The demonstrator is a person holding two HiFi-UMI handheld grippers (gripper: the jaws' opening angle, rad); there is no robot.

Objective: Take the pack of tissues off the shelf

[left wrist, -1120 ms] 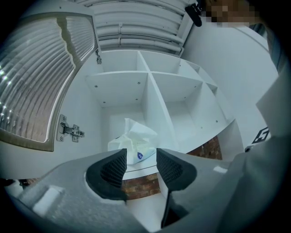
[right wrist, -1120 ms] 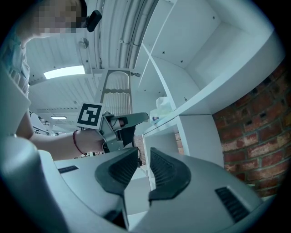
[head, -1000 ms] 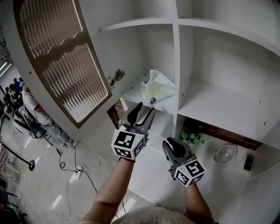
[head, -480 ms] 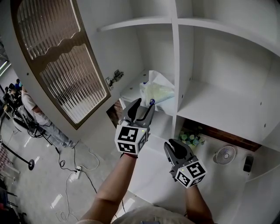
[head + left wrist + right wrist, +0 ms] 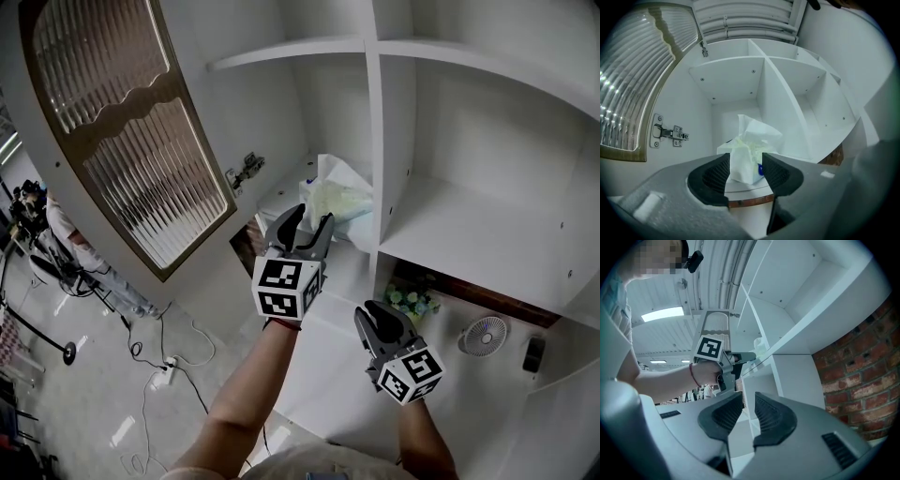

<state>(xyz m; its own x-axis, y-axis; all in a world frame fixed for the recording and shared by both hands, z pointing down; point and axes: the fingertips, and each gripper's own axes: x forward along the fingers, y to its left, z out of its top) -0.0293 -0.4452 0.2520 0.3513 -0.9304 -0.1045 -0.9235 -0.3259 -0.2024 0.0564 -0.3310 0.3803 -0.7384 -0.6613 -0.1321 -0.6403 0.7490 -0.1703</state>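
Pack of tissues [image 5: 339, 202]: on lower-left cabinet shelf [image 5: 281, 199], beside the upright divider [image 5: 380, 141]. Left gripper [image 5: 309, 220]: jaws spread wide, just been opening; pack's front framed between tips, pads not pressing. Right gripper [image 5: 380, 314]: below shelf, jaws narrowly parted, nothing between.

Left claw [image 5: 310, 217] just opened wide, gripping nothing – right claw [image 5: 376, 310] lower.

Left tongs [image 5: 312, 216] wider, empty, nearer tissues [image 5: 342, 202]
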